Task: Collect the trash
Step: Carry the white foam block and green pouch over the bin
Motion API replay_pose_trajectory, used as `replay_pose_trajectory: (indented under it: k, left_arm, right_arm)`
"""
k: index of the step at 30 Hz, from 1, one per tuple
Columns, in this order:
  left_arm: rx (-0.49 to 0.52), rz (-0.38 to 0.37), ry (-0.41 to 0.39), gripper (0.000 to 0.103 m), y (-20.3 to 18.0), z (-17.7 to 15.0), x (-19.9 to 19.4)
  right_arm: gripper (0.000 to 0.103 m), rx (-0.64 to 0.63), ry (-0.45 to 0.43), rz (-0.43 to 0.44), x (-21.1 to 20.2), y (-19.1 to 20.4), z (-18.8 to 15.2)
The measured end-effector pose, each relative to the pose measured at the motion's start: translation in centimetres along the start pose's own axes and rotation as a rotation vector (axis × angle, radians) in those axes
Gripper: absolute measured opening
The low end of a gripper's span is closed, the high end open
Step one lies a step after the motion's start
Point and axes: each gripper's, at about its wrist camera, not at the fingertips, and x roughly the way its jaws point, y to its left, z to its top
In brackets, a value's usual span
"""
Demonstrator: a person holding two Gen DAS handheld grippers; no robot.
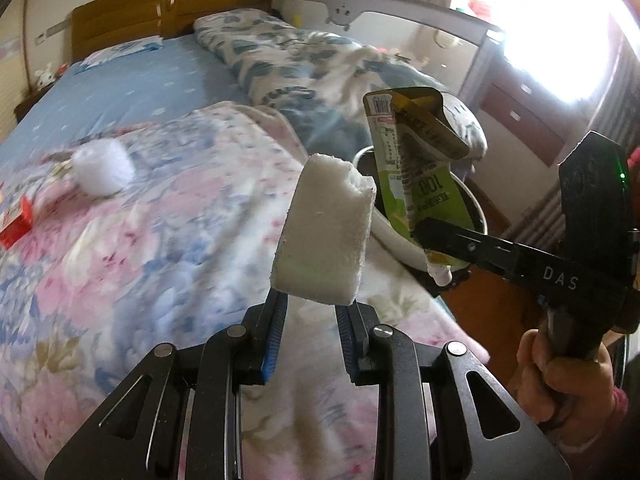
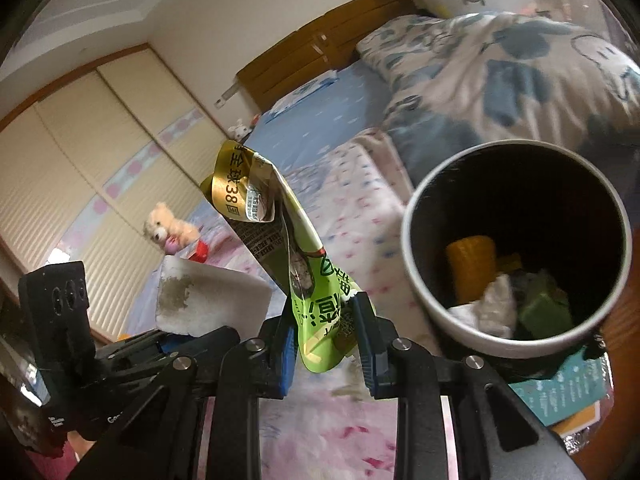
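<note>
Foam block [image 1: 324, 236] clamped between left fingers [image 1: 276, 320] — wrapper [image 2: 296, 264] between right fingers [image 2: 364, 320].

We record strong daylight from the window [image 1: 560, 40], upper right in the left wrist view; it is blown out to white and veils the furniture beside it. Away from the window the bed [image 1: 140, 92] is evenly and softly lit, with faint shadows. The white ball [image 1: 102, 166] on the bed is smeared by motion blur. In the right wrist view light is dimmer and warmer; the bin [image 2: 516, 260] interior is nearly black and the quilt [image 2: 500, 80] behind the bin is blurred. Both views bend lines heavily and have dark corners.
</note>
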Motion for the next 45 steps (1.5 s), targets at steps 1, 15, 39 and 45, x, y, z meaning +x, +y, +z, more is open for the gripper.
replay_pose_trajectory:
  k: [1,15,39,45]
  left_arm:
    - [0.009,-0.002,0.002,0.024,-0.4,0.1,0.2]
    - [0.072,-0.019,0.007,0.024,-4.1,2.0,1.7]
    - [0.149,-0.032,0.013,0.024,-8.7,5.1,4.9]
    - [0.159,-0.034,0.018,0.024,-9.2,5.8,5.7]
  right_arm:
    - [0.026,0.007,-0.003,-0.001,-0.3,-0.3,0.0]
    - [0.026,0.067,-0.074,-0.053,-3.7,-3.9,0.3]
    - [0.026,0.116,-0.111,-0.135,-5.2,-8.1,2.6]
    - [0.026,0.125,-0.106,-0.151,-4.8,-9.0,3.1]
